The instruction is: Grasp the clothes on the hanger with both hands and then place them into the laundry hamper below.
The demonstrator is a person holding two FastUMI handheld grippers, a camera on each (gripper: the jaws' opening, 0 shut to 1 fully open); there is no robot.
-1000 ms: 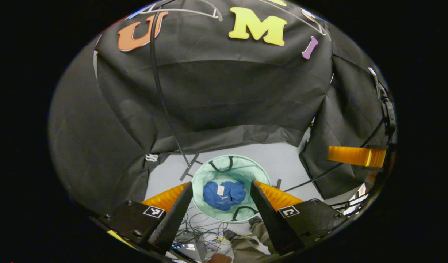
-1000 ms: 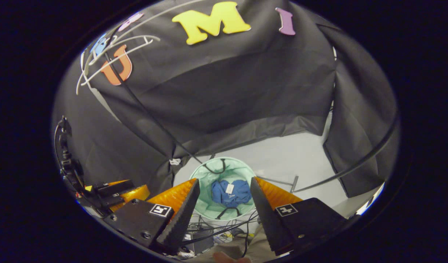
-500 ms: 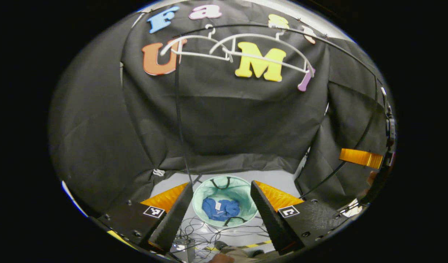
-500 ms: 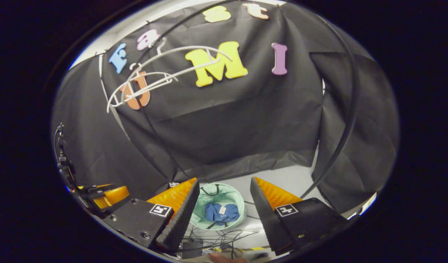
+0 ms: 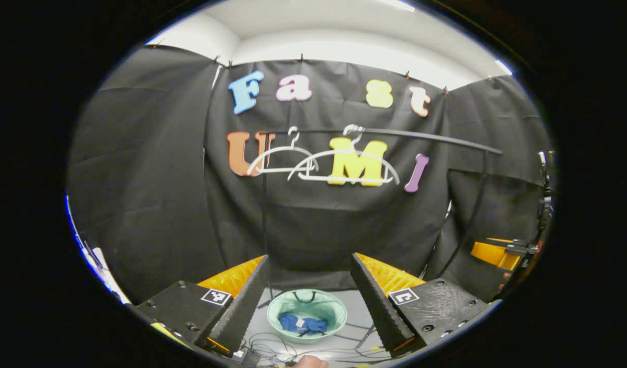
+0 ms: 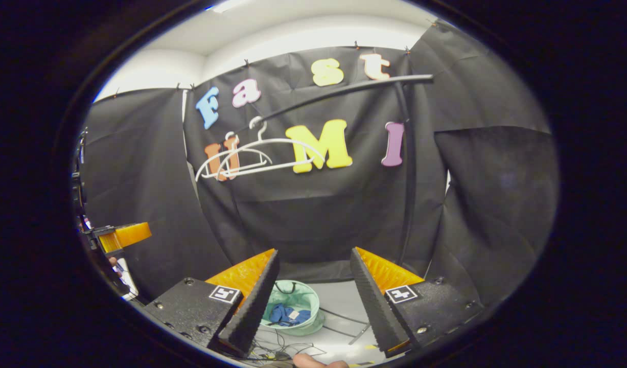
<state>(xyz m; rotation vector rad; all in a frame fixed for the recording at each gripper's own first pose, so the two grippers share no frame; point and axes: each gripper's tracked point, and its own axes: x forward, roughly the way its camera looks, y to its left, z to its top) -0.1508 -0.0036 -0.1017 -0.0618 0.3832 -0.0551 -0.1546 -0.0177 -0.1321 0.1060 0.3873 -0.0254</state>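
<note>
A blue garment (image 5: 303, 324) lies crumpled inside the pale green laundry hamper (image 5: 327, 309) on the grey floor, far below both grippers. Two bare white hangers (image 5: 344, 164) hang side by side on a black rail (image 5: 425, 136). My left gripper (image 5: 309, 291) is open, nothing between its orange-and-black fingers. In the right gripper view the same blue garment (image 6: 286, 314) sits in the hamper (image 6: 302, 296), and the white hangers (image 6: 252, 153) hang on the rail (image 6: 344, 91). My right gripper (image 6: 313, 286) is open and empty too. Both grippers are level with the rack's lower part, well back from it.
The rack's black upright poles (image 5: 264, 220) stand before the black cloth wall. Loose cables (image 5: 272, 345) lie on the floor in front of the hamper. The right gripper (image 5: 500, 253) shows at the right edge of the left gripper view, the left gripper (image 6: 121, 236) at the left edge of the right gripper view.
Both grippers have lifted and tilted up from looking down into the hamper. The hamper has shrunk low between the fingers, and the hangers and rail have come to mid-view. Both stayed open.
</note>
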